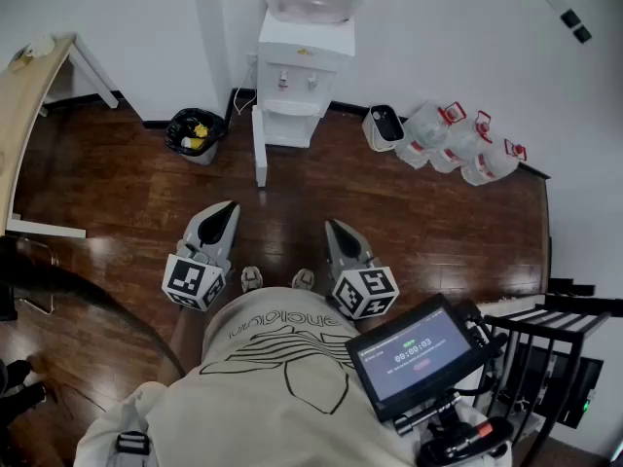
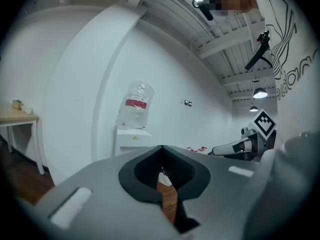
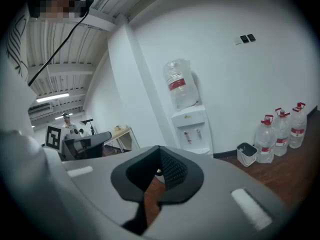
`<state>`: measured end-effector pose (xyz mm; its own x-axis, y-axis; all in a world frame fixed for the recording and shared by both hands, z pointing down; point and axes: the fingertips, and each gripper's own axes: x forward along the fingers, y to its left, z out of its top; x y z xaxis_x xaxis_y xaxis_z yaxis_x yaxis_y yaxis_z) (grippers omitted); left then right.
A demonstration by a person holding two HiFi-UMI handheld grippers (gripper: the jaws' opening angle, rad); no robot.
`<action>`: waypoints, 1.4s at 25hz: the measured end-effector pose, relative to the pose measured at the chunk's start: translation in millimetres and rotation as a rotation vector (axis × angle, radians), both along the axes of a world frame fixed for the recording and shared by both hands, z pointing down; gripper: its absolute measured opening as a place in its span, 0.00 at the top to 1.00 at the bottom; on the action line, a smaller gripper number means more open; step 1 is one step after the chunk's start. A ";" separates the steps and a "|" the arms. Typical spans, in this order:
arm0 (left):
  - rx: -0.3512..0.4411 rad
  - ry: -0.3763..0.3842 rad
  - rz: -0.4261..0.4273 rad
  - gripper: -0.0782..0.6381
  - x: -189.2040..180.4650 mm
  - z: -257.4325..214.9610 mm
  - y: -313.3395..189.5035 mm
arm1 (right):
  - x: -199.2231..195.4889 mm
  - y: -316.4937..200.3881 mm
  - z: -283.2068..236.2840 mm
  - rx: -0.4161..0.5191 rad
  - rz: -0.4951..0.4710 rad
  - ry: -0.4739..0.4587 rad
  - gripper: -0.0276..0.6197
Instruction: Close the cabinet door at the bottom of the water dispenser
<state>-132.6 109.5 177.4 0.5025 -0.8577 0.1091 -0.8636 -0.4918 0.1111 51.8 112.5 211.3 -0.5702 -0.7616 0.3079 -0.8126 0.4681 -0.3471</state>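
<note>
Two claws sit low in mid-frame over the wood floor [image 1: 127, 202], the left claw [image 1: 228, 207] and the right claw [image 1: 334, 227]. Each is pinched narrow, jaws together on nothing, with tips pointing up-frame. At top centre the dispenser [image 1: 297, 71] stands against the wall [image 1: 467, 37], well apart from both. Its bottom door [image 1: 260, 149] is open, swung out toward the claws. A black bin [image 1: 195, 132] sits just left of it, and jugs [image 1: 458, 144] lie to the right.

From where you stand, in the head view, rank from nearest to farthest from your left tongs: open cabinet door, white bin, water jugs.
1. open cabinet door, just ahead.
2. white bin, ahead right.
3. water jugs, far right by the wall.
</note>
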 end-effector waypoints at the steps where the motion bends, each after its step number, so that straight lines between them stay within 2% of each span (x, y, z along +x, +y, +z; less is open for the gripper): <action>1: 0.004 -0.009 -0.003 0.86 -4.7 -2.4 -3.5 | -2.8 -1.2 1.0 0.000 0.002 0.001 0.95; 5: 0.007 -0.034 -0.016 0.87 -20.1 -0.5 -13.4 | -14.0 -8.1 5.2 -0.012 0.010 0.006 0.95; 12: -0.053 0.021 0.025 0.86 -29.1 11.2 -19.4 | -34.2 -21.4 9.4 -0.041 0.023 0.032 0.95; 18: -0.083 -0.009 0.070 0.86 -42.6 45.6 -25.5 | -45.0 -32.9 21.0 -0.027 0.007 0.043 0.95; 22: -0.111 -0.022 0.090 0.86 -54.9 62.1 -40.8 | -31.3 -40.8 40.6 -0.068 0.039 0.076 0.95; 27: -0.134 -0.012 0.050 0.86 -53.8 69.2 -69.7 | 4.8 -54.4 53.1 -0.109 0.090 0.060 0.95; 31: -0.229 0.037 0.012 0.86 -39.0 108.5 -100.8 | 21.8 -85.3 96.1 -0.194 0.118 -0.001 0.95; 35: -0.297 0.021 0.023 0.86 -19.9 125.3 -124.7 | 26.6 -124.7 116.3 -0.216 0.085 -0.054 0.95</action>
<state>-152.5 -15.2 302.7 0.5266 -0.7778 0.3431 -0.8483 -0.4546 0.2714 78.5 -12.1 327.5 -0.5271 -0.7273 0.4396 -0.8235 0.3095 -0.4754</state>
